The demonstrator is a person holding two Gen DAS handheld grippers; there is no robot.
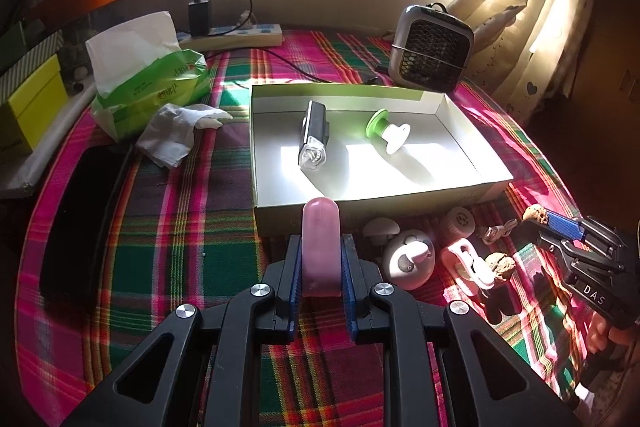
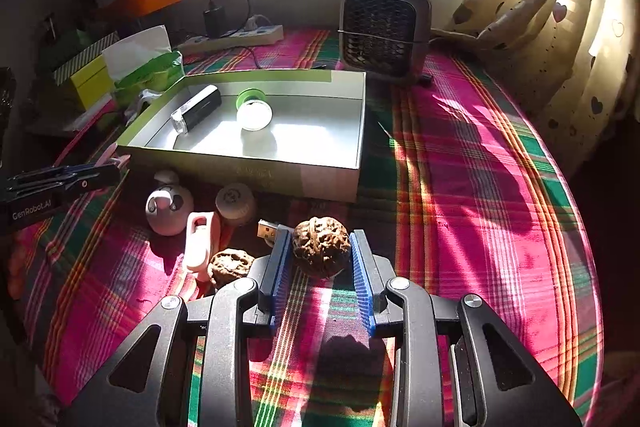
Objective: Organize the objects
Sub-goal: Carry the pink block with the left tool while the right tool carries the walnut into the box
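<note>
Your left gripper: black linkage arms, blue ribbed pads, silver round screws.
Your right gripper: same build — white "DAS" lettering on its side.

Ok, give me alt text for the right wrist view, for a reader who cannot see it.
The right gripper grips a brown walnut between its blue pads above a pink-and-green plaid cloth. Behind it, an open shallow box holds a black-and-clear rectangular device and a green-and-white spool. A second walnut and small pale items lie on the cloth before the box.
</note>
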